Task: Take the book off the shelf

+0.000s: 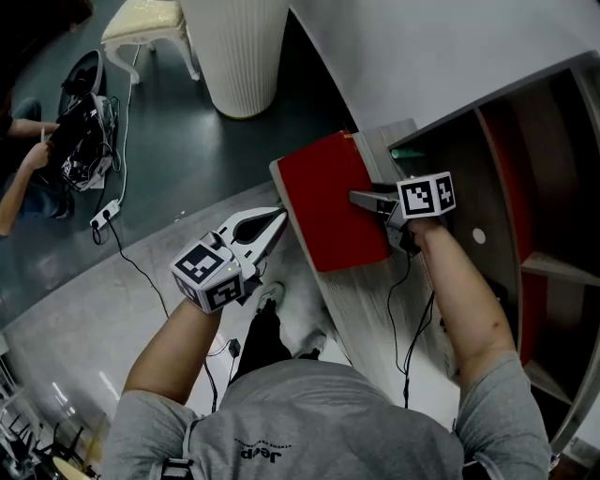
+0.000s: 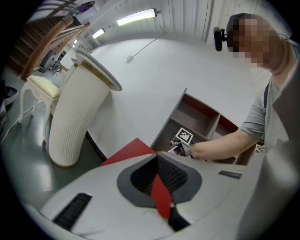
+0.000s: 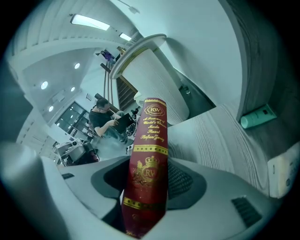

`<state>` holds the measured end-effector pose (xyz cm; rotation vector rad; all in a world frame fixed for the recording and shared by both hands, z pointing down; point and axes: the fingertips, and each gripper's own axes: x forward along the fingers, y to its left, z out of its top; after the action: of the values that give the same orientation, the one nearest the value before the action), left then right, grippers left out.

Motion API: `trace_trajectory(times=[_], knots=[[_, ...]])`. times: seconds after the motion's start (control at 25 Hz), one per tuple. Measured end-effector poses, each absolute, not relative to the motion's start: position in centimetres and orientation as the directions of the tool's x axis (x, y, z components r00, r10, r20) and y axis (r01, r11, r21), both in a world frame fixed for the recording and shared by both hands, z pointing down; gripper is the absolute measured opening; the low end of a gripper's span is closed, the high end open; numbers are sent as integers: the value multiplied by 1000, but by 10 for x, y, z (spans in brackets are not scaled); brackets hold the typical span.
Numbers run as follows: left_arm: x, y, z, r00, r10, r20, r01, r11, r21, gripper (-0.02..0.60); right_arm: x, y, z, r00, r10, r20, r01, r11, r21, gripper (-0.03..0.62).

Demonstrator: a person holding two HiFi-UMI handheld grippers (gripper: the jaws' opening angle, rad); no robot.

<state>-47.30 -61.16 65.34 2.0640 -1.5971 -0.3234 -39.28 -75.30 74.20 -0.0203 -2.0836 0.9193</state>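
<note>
A red book [image 1: 328, 202] with gold lettering on its spine [image 3: 149, 173] is held flat over the wooden top of the shelf unit [image 1: 375, 309], outside its compartments. My right gripper [image 1: 367, 200] is shut on the book's spine side, and the spine runs up between the jaws in the right gripper view. My left gripper [image 1: 279, 223] meets the book's opposite long edge. In the left gripper view a red strip of the book [image 2: 160, 190] lies between its closed-in jaws, with the cover's corner [image 2: 133, 149] showing beyond.
The dark shelf compartments [image 1: 525, 187] open at the right, with red inner panels. A teal tube [image 1: 408, 153] lies at the shelf's edge. A tall white ribbed column [image 1: 239, 56] and a cream chair [image 1: 141, 23] stand on the floor behind. A seated person [image 1: 28, 159] and cables are at far left.
</note>
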Motion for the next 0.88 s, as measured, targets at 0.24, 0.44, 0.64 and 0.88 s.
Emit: trace_trajectory(times=[0.24,0.44,0.64,0.88], knots=[[-472,-616,656,298,-948,110,-828,-200,525,17,-386,-761,751,-641,328,694,-311,716,-625,241],[-466,-615,661,323,-940,108,-816,-219,536,17,-381,-765,760,-633,319,705,-320,721,-614,252],[-471,-616,664,306,-945,118,-813,-195,549,17,-376,-774,770,-612,276,741,-344,751,-563,276],[-462,-611,668,333,-937,108,-806,-223,549,17,-366,-798,794,-537,84,840,-393,856,-337,303]])
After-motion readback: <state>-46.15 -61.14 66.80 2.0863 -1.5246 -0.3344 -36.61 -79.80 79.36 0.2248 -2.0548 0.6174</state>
